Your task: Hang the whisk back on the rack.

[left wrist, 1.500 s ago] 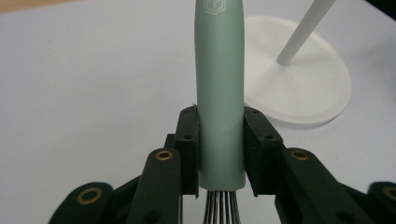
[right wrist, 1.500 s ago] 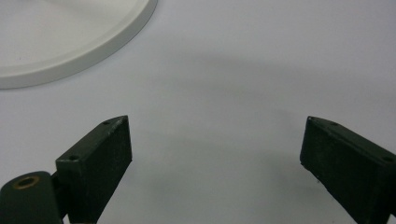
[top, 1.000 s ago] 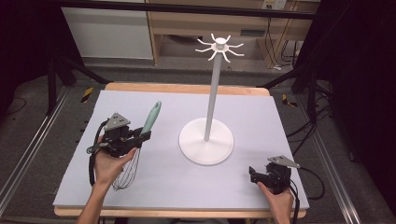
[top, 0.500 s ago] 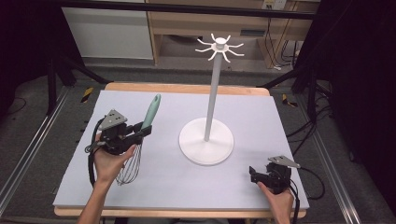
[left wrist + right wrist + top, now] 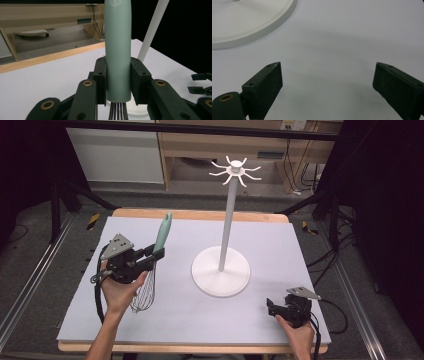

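Mint-green whisk (image 5: 152, 265) handle is clamped upright in my left tongs (image 5: 150, 259), at nine o'clock from the white hook stand (image 5: 221, 270). My right tongs (image 5: 271, 307) rest wide apart, holding nothing, on the counter (image 5: 280, 240).

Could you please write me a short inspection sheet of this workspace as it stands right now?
Surface: pale mat on a wood-edged table, flat.
Job's things: whisk with green handle, wires down, lifted off the mat; white stand with hooks on top, upright mid-table, nothing hanging on it.
Clutter: nothing seen.
Grippers: left hand-held gripper shut on the whisk handle just above the wires; right hand-held gripper open, nothing between its jaws, low over the mat's near right corner.
Cables: one black cable trails from each gripper; more hang at the far bench.
Surroundings: wooden bench behind, dark frame and floor rails at the sides.
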The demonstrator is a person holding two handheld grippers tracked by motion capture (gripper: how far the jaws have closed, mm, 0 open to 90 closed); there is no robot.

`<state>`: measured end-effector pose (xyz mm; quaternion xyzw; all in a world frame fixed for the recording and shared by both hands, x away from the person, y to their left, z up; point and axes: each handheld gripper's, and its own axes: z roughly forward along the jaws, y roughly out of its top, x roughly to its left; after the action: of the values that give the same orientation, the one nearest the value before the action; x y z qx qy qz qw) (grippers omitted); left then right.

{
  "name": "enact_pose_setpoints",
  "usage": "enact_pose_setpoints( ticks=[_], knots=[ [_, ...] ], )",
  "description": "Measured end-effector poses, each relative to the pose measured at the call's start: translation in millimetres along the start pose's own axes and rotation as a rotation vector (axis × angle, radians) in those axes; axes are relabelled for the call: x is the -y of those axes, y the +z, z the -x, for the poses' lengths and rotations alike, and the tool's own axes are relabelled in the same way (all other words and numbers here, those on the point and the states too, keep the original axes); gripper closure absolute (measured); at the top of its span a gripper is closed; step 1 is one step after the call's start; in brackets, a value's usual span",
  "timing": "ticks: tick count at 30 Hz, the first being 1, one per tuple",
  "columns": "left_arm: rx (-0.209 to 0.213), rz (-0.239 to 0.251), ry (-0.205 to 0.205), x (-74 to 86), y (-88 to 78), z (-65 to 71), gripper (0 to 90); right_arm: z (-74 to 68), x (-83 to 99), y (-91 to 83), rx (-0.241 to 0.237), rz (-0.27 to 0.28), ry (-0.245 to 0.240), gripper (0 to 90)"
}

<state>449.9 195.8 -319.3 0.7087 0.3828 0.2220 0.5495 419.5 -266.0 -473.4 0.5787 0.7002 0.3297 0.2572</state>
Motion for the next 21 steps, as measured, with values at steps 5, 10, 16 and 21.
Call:
enact_pose_setpoints(
  ticks=[5,10,16,21],
  knots=[
    [0.005,0.035,0.007,-4.5,-3.3,3.4,68.8,-0.2,-0.1,0.4,-0.002,-0.001,0.001,9.5],
    [0.017,0.065,0.009,-11.9,-5.0,8.0,68.8,-0.3,-0.1,0.4,-0.003,0.001,0.002,9.5],
    [0.035,0.091,0.025,-19.5,-6.2,13.7,68.8,0.1,-0.3,0.2,-0.003,0.001,0.004,9.5],
    [0.047,0.110,0.037,-25.6,-6.1,19.1,68.8,-1.1,-0.3,0.9,-0.002,-0.001,-0.003,9.5]
  ],
)
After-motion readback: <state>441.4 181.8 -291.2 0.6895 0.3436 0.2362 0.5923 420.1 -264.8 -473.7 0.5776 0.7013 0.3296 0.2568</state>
